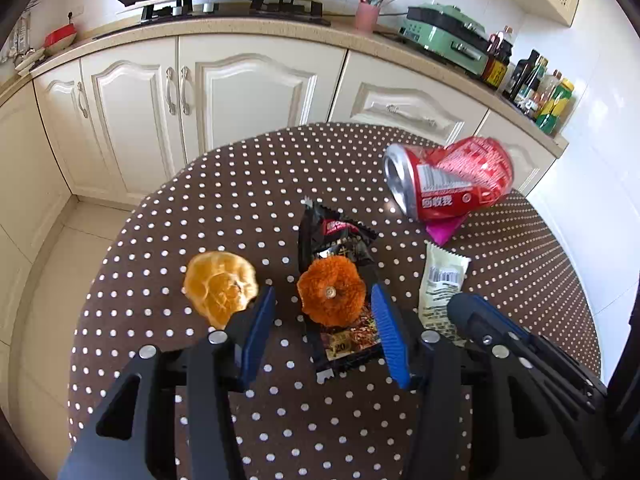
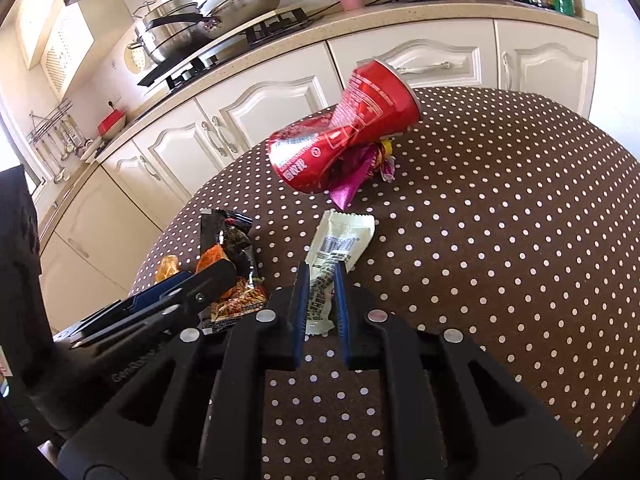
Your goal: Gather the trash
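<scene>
A crumpled red can (image 1: 450, 178) was seen lying on a pink foil scrap on the dotted brown tablecloth (image 1: 240, 200). A rough orange peel (image 1: 331, 294) was rested on a glossy black wrapper (image 1: 340, 280), between the parted blue pads of the left gripper (image 1: 323, 312), untouched. The right gripper (image 2: 321, 280) was nearly closed, its pads pressed on a crinkled pale wrapper (image 2: 340, 242).

We have bare worktop (image 2: 500, 240) to the right of the pale wrapper (image 2: 340, 240), open out to the edge. Ahead, the crushed red can (image 2: 344, 136) lies on a pink wrapper (image 2: 348, 190). Leftward, the black snack packet (image 1: 340, 280) and two orange peels (image 1: 220, 286) crowd the left tongs (image 1: 324, 300).
</scene>
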A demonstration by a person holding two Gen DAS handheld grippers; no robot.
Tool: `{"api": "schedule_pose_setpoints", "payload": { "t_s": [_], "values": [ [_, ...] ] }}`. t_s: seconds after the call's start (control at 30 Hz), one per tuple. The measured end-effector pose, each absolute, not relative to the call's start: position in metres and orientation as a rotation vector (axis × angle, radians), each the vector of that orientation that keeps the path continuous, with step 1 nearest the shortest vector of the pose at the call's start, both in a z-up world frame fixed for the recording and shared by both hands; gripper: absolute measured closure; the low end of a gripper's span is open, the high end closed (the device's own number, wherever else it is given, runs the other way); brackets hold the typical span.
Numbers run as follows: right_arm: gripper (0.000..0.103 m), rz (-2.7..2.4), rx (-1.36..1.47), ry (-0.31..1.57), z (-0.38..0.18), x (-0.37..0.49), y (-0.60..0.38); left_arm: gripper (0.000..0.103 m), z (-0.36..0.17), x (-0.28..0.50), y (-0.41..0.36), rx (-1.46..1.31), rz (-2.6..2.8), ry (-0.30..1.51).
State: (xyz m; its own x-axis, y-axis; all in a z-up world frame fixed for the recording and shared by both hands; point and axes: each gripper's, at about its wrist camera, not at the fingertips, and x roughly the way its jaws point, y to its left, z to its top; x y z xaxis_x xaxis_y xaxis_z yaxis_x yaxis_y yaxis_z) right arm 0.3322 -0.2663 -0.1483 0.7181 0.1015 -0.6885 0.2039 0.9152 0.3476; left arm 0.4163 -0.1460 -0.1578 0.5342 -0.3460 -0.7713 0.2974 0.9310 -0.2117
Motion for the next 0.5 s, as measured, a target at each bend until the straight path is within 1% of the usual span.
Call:
{"api": "schedule_pose_setpoints", "payload": {
  "t_s": [0.03, 0.1, 0.33, 0.37, 0.4, 0.47, 0.5],
  "values": [
    [0.089, -0.056, 0.426, 0.776, -0.149, 0.334, -0.268, 0.054, -0.159, 0.417, -0.148, -0.049, -0.379, 0.929],
    [0.089, -0.061, 0.433, 0.776, -0.150, 0.334, -0.269, 0.074, -0.159, 0.417, -0.151, -0.032, -0.381, 0.921],
    [0.088, -0.081, 0.452, 0.778, -0.152, 0.336, -0.277, 0.074, -0.155, 0.413, -0.134, -0.099, -0.373, 0.910],
    [0.081, -0.084, 0.452, 0.779, -0.152, 0.337, -0.278, 0.074, -0.153, 0.412, -0.132, -0.110, -0.378, 0.907],
    [0.069, -0.098, 0.451, 0.785, -0.153, 0.338, -0.279, 0.074, -0.151, 0.410, -0.128, -0.121, -0.376, 0.898],
    [0.062, -0.094, 0.458, 0.790, -0.154, 0.342, -0.280, 0.074, -0.149, 0.408, -0.123, -0.127, -0.373, 0.888],
    [0.059, -0.096, 0.447, 0.792, -0.153, 0.345, -0.279, 0.074, -0.148, 0.407, -0.121, -0.130, -0.372, 0.886]
  ]
}}
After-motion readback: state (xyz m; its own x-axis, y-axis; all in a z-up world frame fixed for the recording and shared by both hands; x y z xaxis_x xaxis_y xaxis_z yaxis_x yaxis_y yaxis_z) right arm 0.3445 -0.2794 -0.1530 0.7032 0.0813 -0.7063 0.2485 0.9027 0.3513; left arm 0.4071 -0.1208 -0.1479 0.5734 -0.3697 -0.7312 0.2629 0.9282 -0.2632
